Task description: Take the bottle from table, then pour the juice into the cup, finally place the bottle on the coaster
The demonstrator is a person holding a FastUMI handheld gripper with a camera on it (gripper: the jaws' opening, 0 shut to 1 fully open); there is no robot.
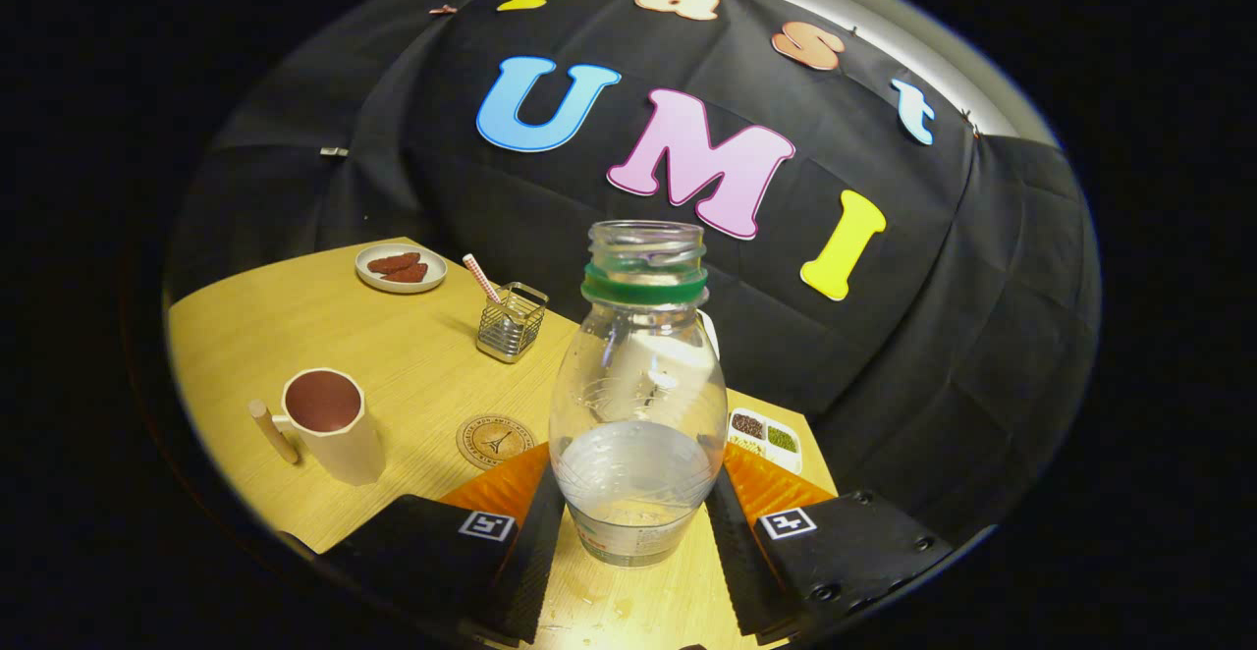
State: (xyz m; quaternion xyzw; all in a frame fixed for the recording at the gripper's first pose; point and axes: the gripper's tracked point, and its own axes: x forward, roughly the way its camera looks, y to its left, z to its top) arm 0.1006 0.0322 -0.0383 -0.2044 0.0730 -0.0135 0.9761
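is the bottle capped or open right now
Open. The bottle, upright between the gripper fingers, shows a bare mouth above its green neck ring, no cap on it. Clear liquid fills only its lower part.

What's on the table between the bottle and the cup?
In the gripper view, the round coaster lies on the table between the bottle and the cup. The gripper has its fingers on either side of the bottle.

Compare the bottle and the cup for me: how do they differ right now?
The bottle is clear plastic with a little pale liquid low inside; the cup is opaque cream, dark inside. The bottle sits between the gripper jaws; the cup stands apart, beside the coaster. Both are upright and uncapped.
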